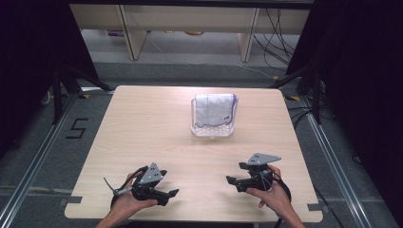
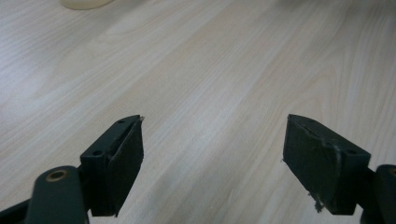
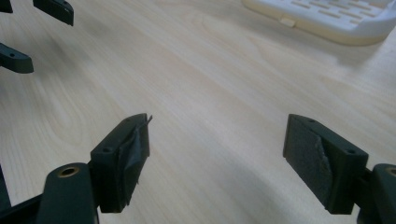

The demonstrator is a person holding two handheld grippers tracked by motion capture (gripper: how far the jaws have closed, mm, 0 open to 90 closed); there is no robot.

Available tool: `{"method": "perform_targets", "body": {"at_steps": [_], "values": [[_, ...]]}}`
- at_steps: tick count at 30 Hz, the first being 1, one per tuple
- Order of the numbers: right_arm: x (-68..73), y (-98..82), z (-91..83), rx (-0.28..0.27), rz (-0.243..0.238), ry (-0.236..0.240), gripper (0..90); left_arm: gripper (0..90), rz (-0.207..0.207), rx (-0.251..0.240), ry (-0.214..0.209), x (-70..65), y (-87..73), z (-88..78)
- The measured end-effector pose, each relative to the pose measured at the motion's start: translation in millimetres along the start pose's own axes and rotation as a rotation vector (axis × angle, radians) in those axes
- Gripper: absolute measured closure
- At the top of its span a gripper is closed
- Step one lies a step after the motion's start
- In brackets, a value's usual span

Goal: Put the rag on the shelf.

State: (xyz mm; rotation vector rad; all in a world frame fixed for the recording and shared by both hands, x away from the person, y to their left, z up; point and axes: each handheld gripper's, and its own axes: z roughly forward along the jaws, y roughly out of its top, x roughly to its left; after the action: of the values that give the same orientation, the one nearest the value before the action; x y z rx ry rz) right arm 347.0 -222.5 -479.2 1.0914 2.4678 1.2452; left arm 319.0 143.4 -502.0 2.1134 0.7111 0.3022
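Pale wood tabletop (image 1: 157, 128) is carrying a basket (image 1: 213, 130) with a folded cloth (image 1: 215, 108) toward its far edge, right of centre. Both grippers, left (image 1: 175, 192) and right (image 1: 230, 180), are resting near the near edge, fingers released and grasping nothing. Judging by this, the reach is yet to begin; bare wood is lying open ahead.

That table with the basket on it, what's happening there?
A person sits at a wooden table with a gripper in each hand. The left gripper and the right gripper are low over the near edge, both open and holding nothing. Farther back stands a white basket with a folded cloth in it, untouched.
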Motion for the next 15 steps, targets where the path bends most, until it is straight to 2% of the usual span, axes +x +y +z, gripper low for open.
{"method": "perform_targets", "body": {"at_steps": [1,3,4,5,6,7,8,9,14,15], "values": [[1.2,-3.0,0.1,0.005,0.002,-0.007,22.8,20.1,0.025,0.013,0.004,0.5,-1.8,-0.6],[3.4,-8.9,-1.2,0.026,-0.003,-0.020,21.9,20.1,0.009,0.019,0.003,-0.2,-5.4,-1.9],[4.0,-12.0,-1.1,0.029,-0.014,-0.023,21.7,20.2,0.017,0.029,0.014,-0.3,-6.3,-3.3],[5.4,-14.2,-1.6,0.033,-0.011,-0.026,21.5,20.3,0.010,0.023,0.006,-1.5,-7.7,-4.2],[7.0,-17.1,-2.4,0.042,-0.019,-0.026,21.4,20.2,-0.007,0.000,0.017,-3.6,-8.9,-3.3],[7.8,-18.5,-2.8,0.040,-0.025,-0.024,21.3,20.2,0.003,0.016,0.017,-3.4,-9.7,-5.3],[10.4,-20.6,-4.5,0.042,-0.019,-0.036,21.1,20.2,-0.012,0.004,0.014,-4.7,-10.6,-5.2],[11.0,-21.6,-6.1,0.045,-0.026,-0.035,20.9,20.2,-0.002,0.018,0.022,-4.3,-10.8,-6.8],[10.5,-23.4,-7.9,0.037,-0.040,-0.039,20.9,20.1,0.014,0.026,0.016,-4.6,-11.6,-5.8],[10.0,-23.4,-7.9,0.039,-0.038,-0.038,21.0,20.1,-0.012,0.019,0.016,-5.5,-12.1,-4.5]]}}
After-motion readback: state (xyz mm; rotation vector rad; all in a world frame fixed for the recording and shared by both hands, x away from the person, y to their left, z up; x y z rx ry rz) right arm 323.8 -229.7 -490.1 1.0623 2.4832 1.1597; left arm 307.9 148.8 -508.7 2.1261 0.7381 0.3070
